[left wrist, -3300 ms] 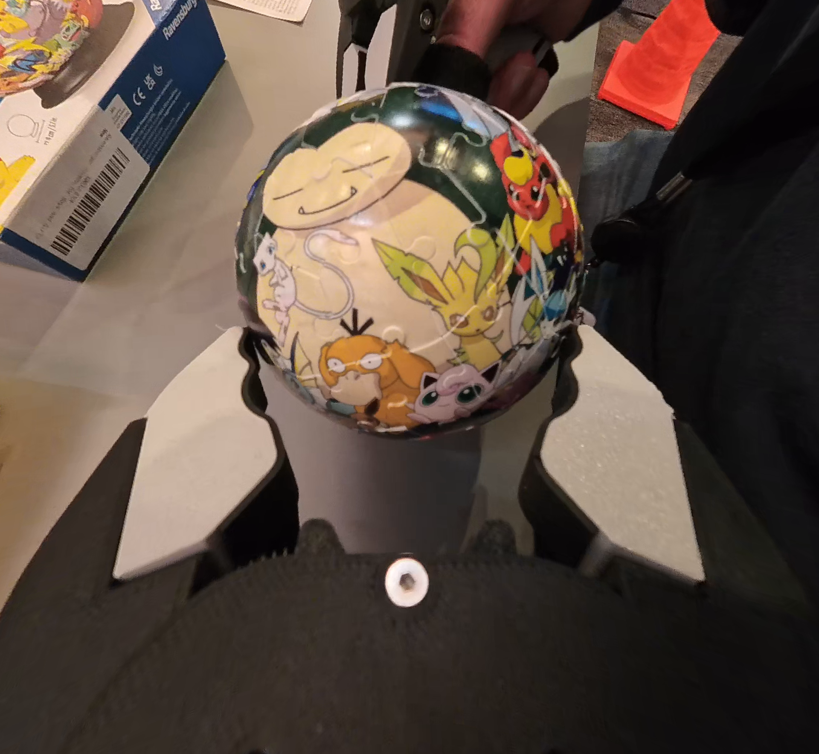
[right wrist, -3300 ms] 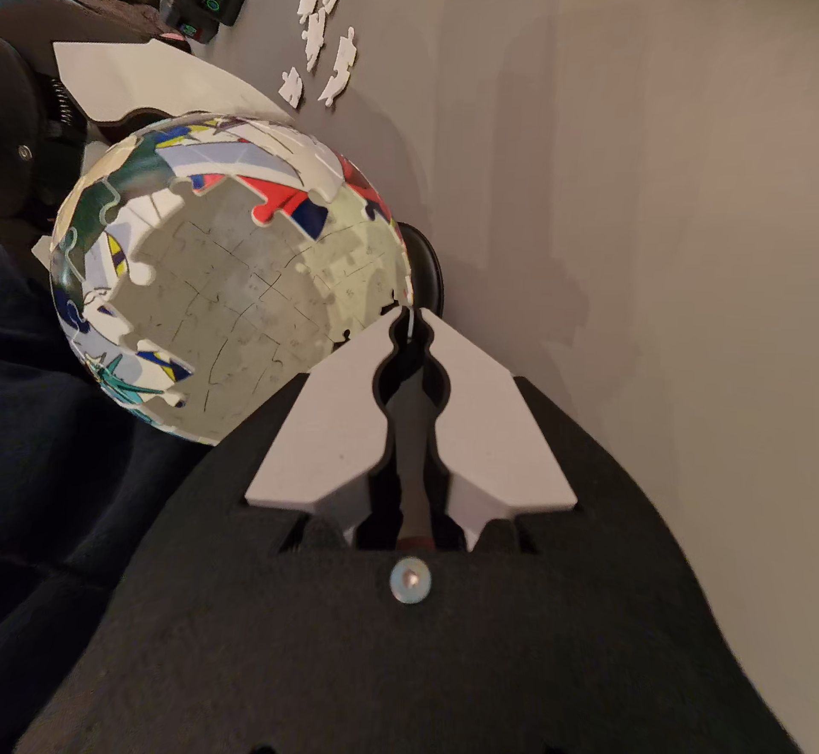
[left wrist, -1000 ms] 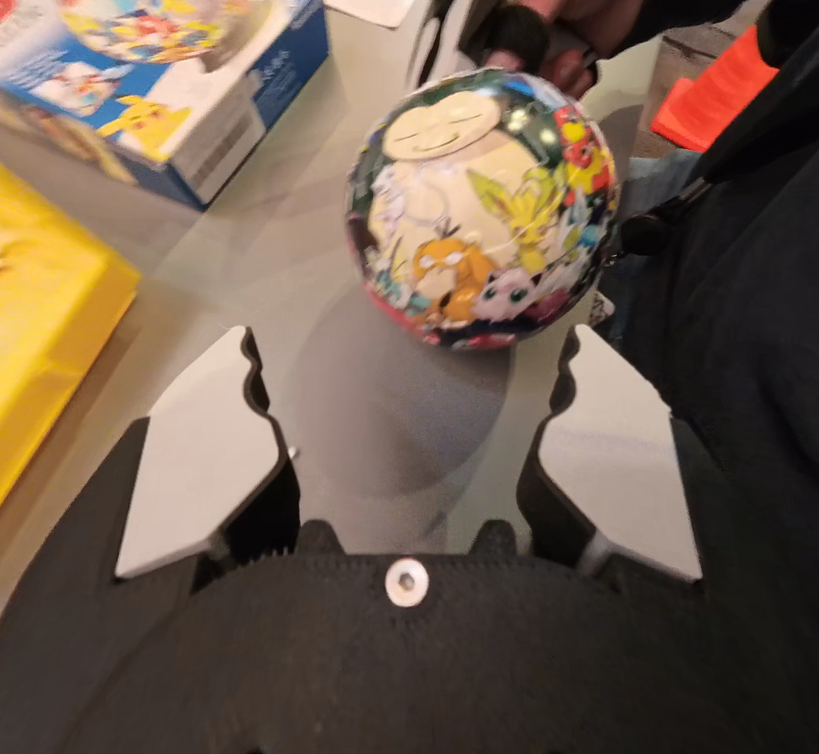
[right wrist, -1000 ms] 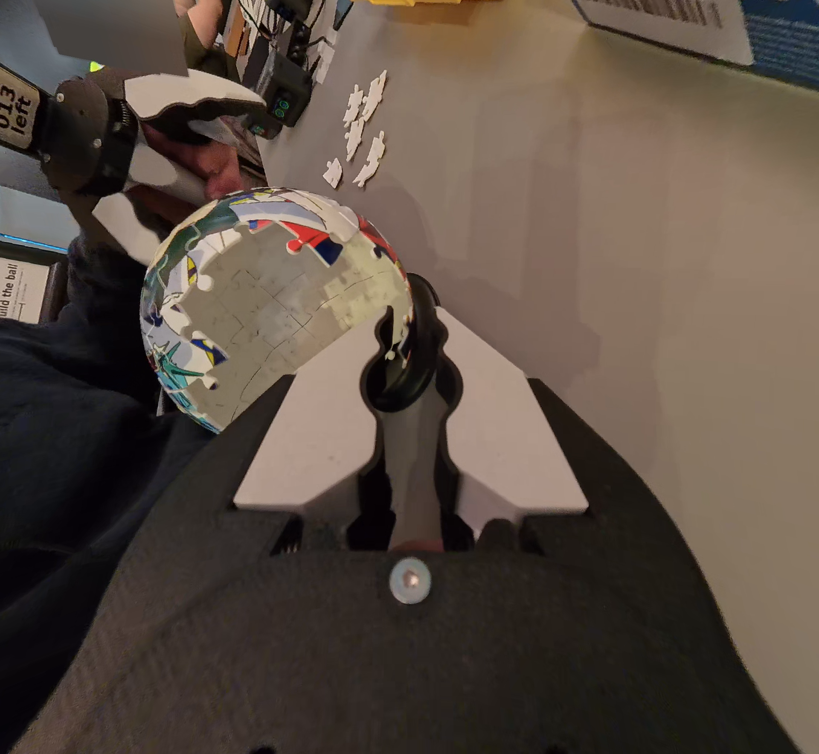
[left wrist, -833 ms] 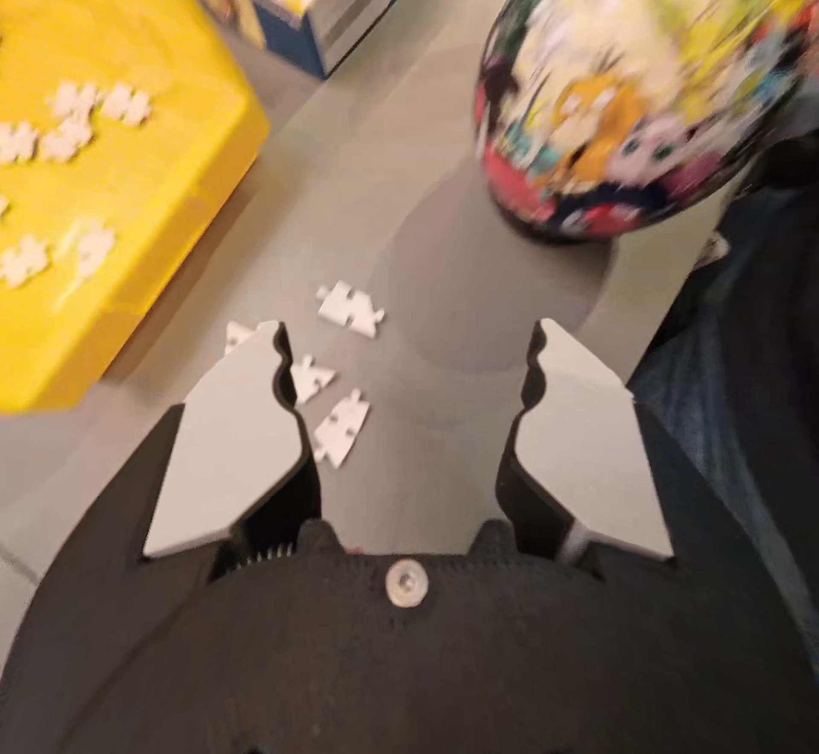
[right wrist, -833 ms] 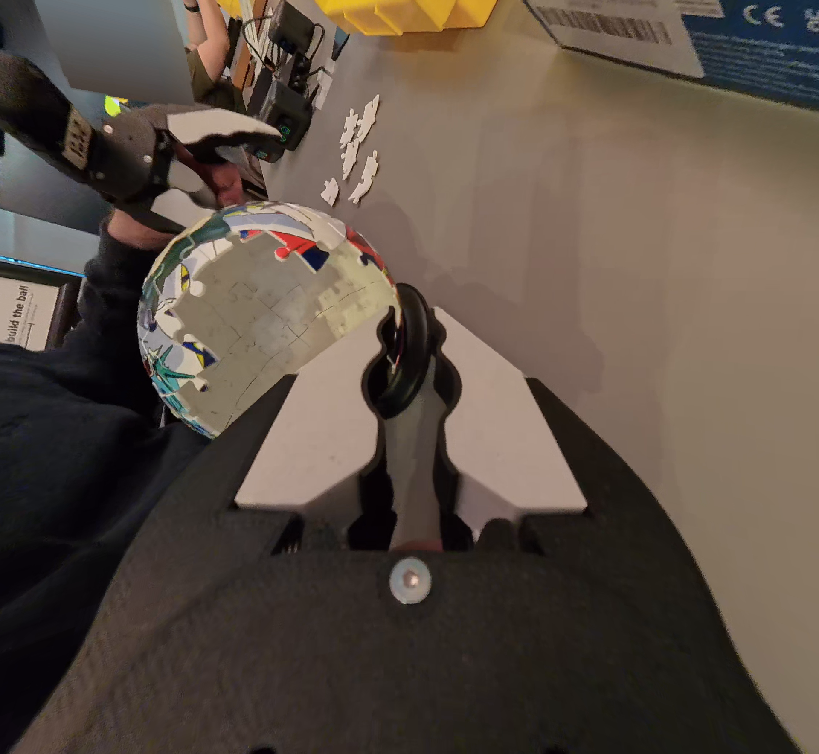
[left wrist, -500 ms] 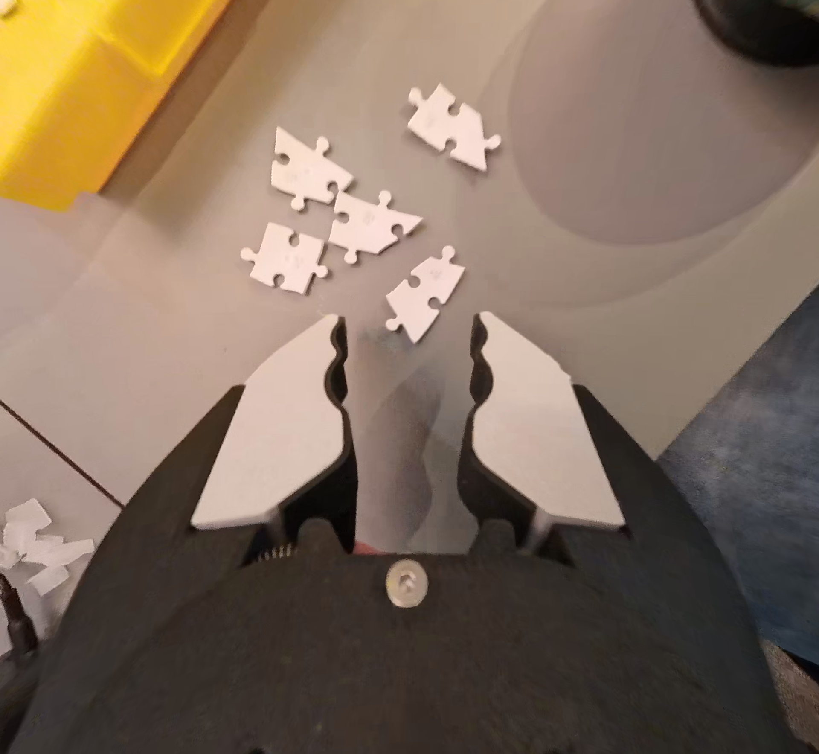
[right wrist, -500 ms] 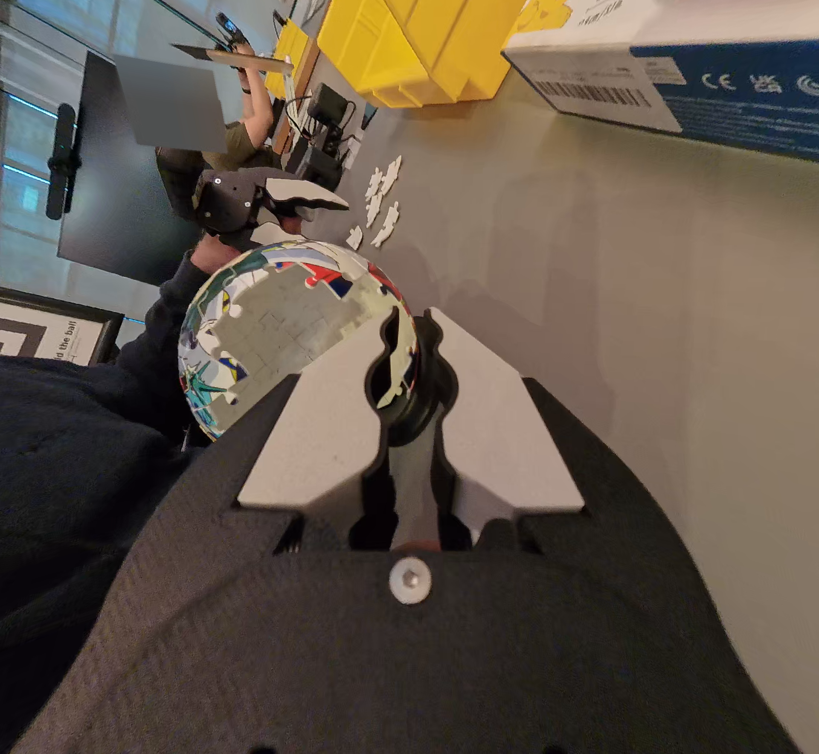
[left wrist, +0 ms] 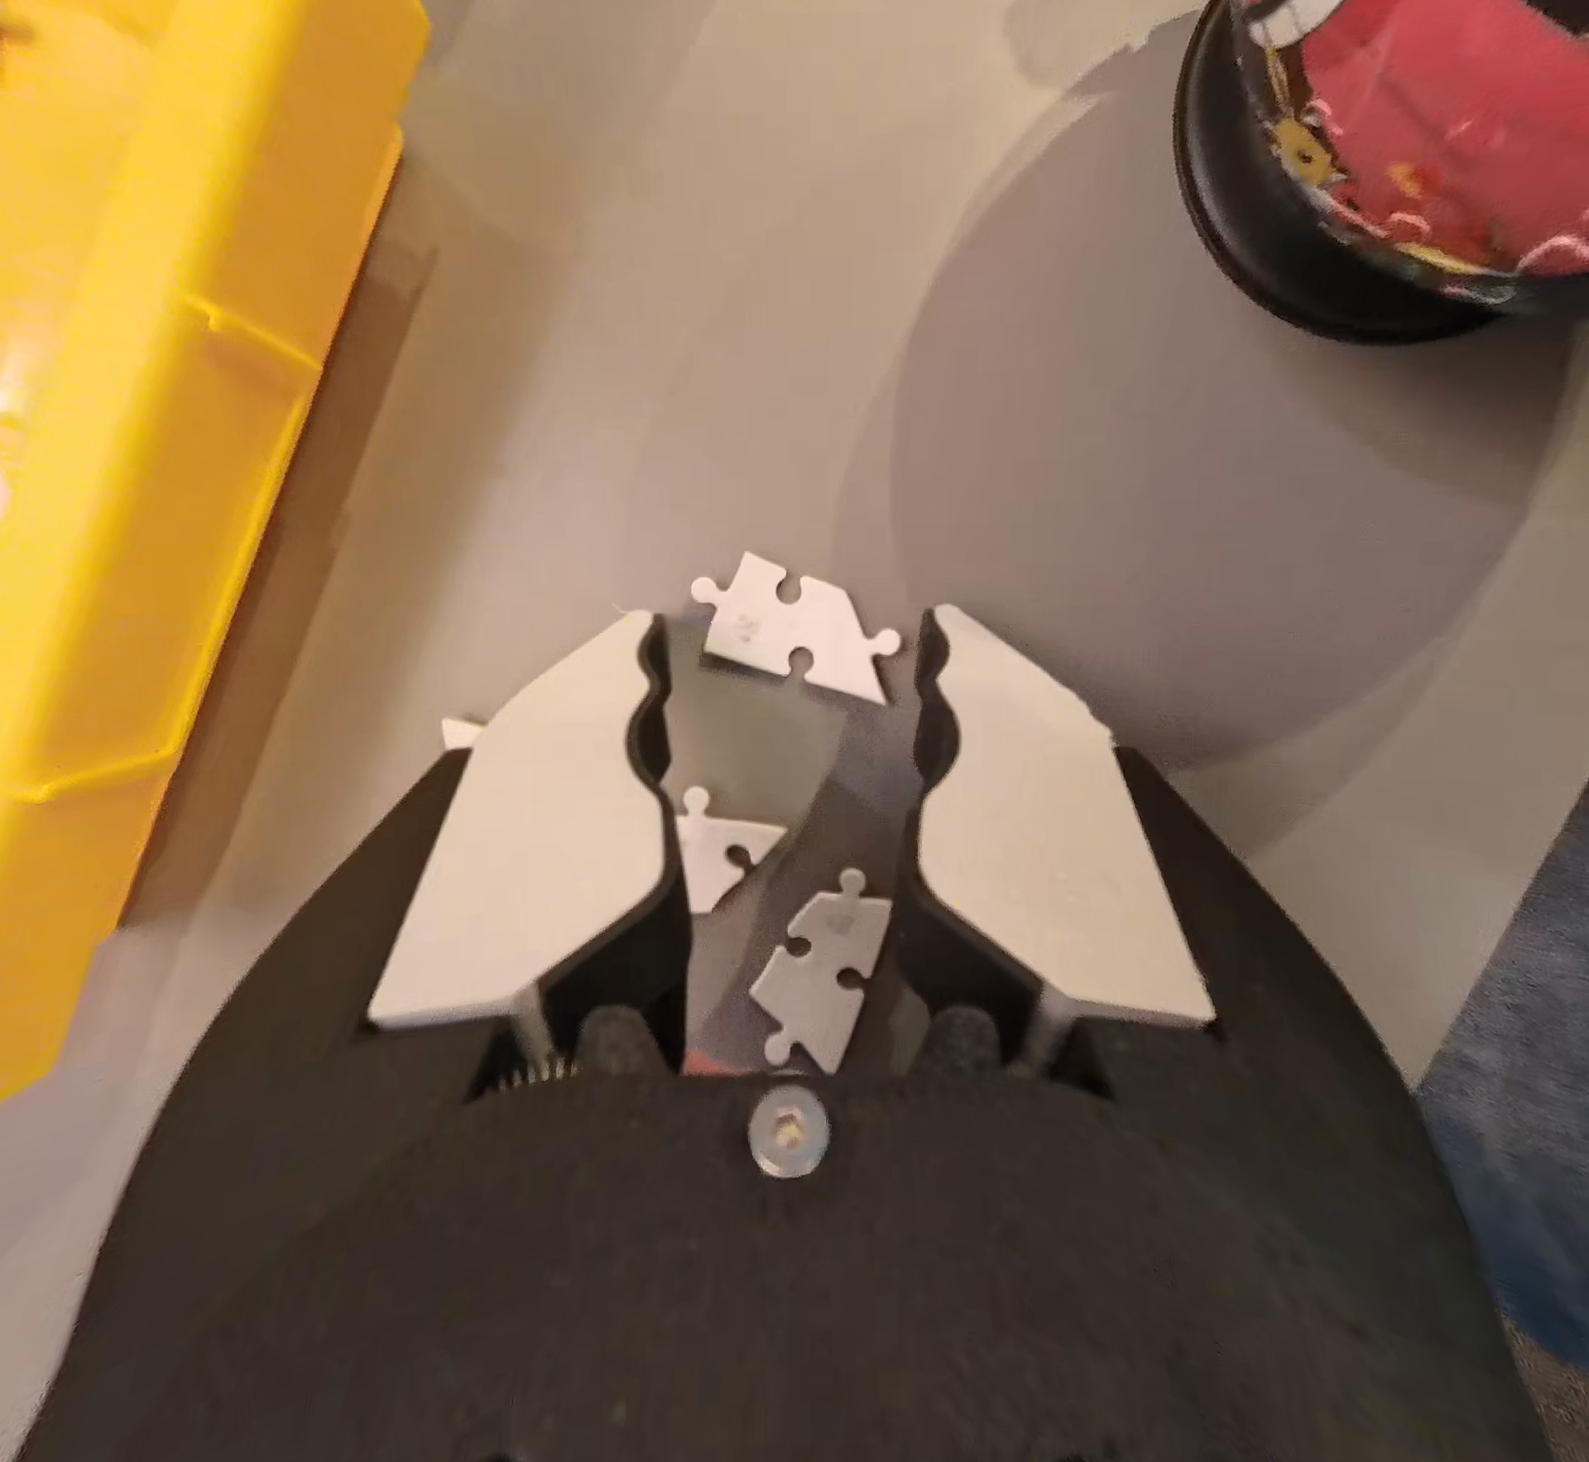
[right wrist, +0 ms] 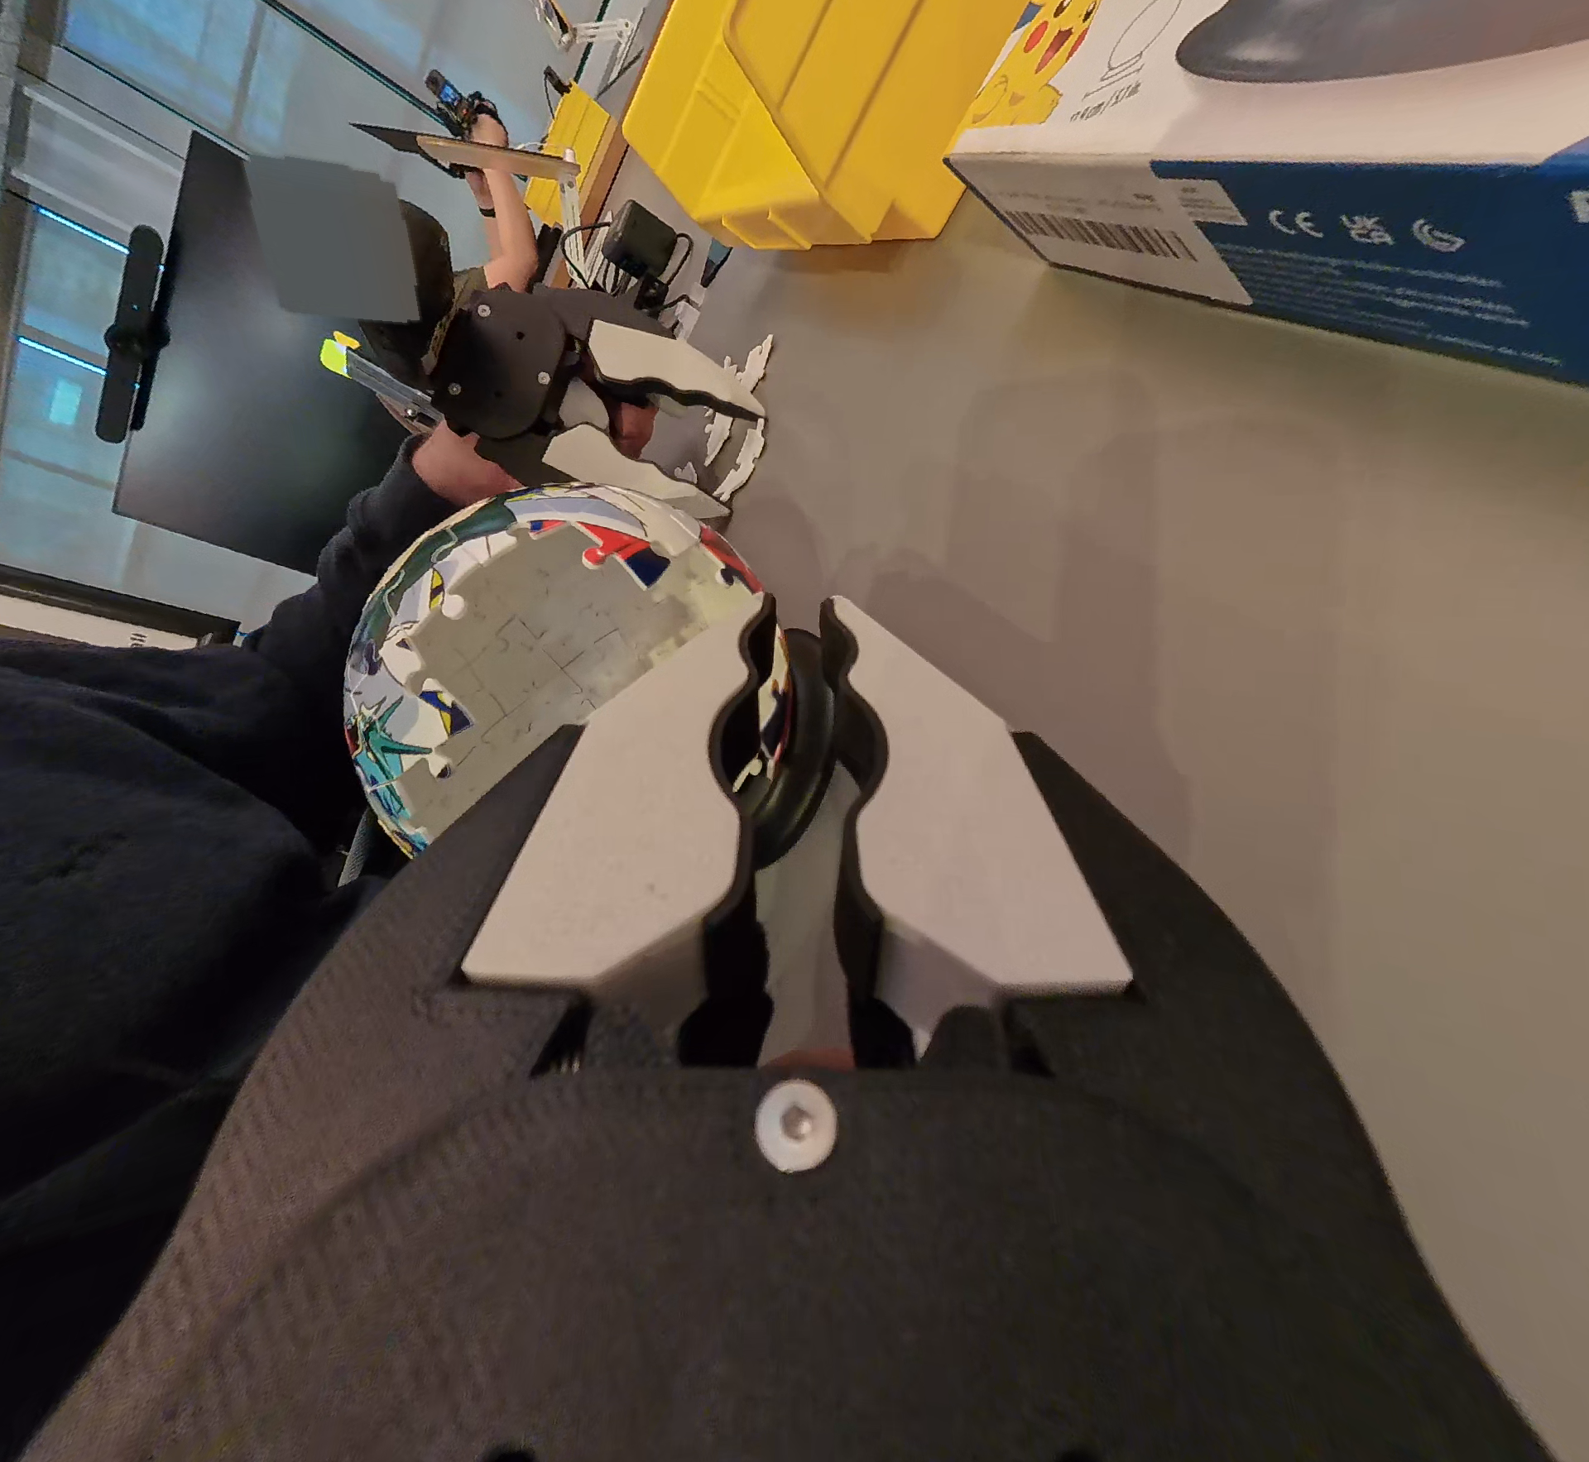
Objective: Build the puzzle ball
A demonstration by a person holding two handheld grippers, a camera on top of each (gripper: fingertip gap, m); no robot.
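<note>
Puzzle ball (right wrist: 516,647) sits w/ stand rim pinched by right gripper (right wrist: 795,613); left gripper (left wrist: 787,630) spread over loose pieces (left wrist: 795,634).

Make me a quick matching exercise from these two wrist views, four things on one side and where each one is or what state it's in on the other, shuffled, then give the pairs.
1. left gripper
2. right gripper
3. yellow bin
4. puzzle ball

A. has an unfinished gap
B. open over loose white pieces
C. closed on the black stand ring
D. at the table's left side in the left wrist view

Pairs: 1-B, 2-C, 3-D, 4-A
</note>
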